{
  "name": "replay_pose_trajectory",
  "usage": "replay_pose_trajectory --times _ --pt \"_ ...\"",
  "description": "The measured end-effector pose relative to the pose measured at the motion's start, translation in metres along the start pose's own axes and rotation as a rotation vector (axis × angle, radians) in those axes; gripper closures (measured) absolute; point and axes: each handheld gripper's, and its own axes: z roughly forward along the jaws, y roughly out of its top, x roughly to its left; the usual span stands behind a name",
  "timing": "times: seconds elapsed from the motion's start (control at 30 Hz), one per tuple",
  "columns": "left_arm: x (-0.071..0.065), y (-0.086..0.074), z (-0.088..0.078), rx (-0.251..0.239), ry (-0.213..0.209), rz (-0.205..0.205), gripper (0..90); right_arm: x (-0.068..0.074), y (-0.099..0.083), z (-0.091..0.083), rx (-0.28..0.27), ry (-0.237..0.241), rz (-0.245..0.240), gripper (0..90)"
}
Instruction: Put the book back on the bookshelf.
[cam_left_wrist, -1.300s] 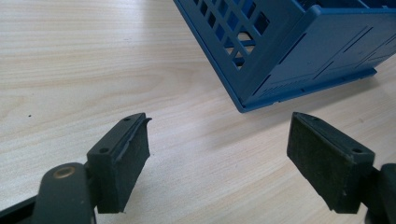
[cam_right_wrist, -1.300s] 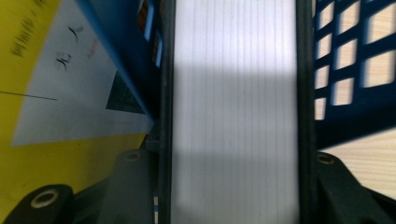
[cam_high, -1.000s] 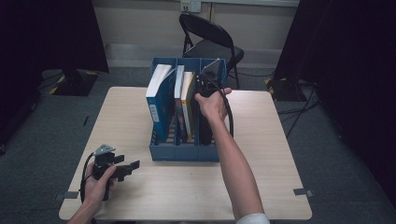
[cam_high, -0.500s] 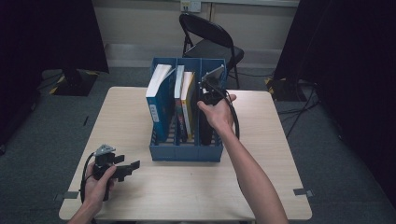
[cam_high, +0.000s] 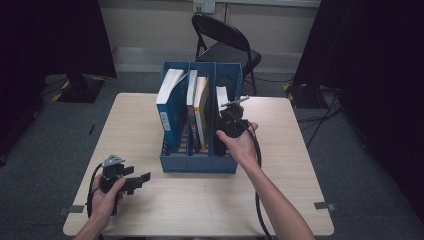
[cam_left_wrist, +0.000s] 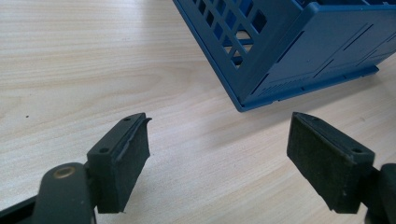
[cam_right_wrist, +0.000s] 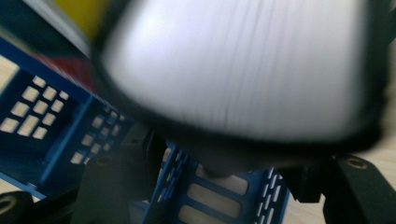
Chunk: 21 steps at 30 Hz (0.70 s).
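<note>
The left claw (cam_high: 142, 178) rests on the tabletop (cam_high: 280, 200), jaws spread with nothing between them; the blue rack (cam_left_wrist: 299, 51) stands just ahead, cut off at the frame's top. The right claw (cam_high: 222, 132) reaches into the rack's right slot, its jaws just opening around a black-covered book (cam_right_wrist: 243, 70), a blurred white block of pages; whether the pads touch it is hard to tell. Three books (cam_high: 192, 100) stand beyond, to its left.

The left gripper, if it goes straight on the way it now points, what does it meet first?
Probably the blue file rack. The left gripper, open and holding nothing, points across bare table toward the rack's near corner; depth is hard to judge.
</note>
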Motion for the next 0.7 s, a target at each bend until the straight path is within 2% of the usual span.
replay_pose_trajectory --times 0.1,0.17,0.43,0.53,0.67,0.7 --pt "-0.002 0.001 0.001 0.002 -0.003 0.007 20.6 -0.003 -0.008 0.008 -0.03 -0.015 -0.006 45.3" --pt "-0.002 0.0 0.002 0.01 -0.005 0.013 20.6 -0.005 -0.011 0.009 -0.056 0.012 0.01 44.9" --pt "-0.001 0.0 0.001 -0.001 -0.004 0.005 20.7 0.006 -0.006 0.014 -0.091 -0.029 0.023 45.3" --pt "0.0 0.0 0.0 0.0 -0.005 0.005 20.7 0.007 -0.005 0.016 -0.091 -0.039 0.005 44.9" --pt "0.001 -0.001 -0.001 0.001 -0.004 0.002 20.7 0.003 -0.009 0.016 -0.118 -0.014 -0.003 43.2" --pt "0.001 -0.001 -0.002 0.004 -0.007 0.004 20.7 0.003 -0.011 0.016 -0.128 0.0 -0.01 40.3"
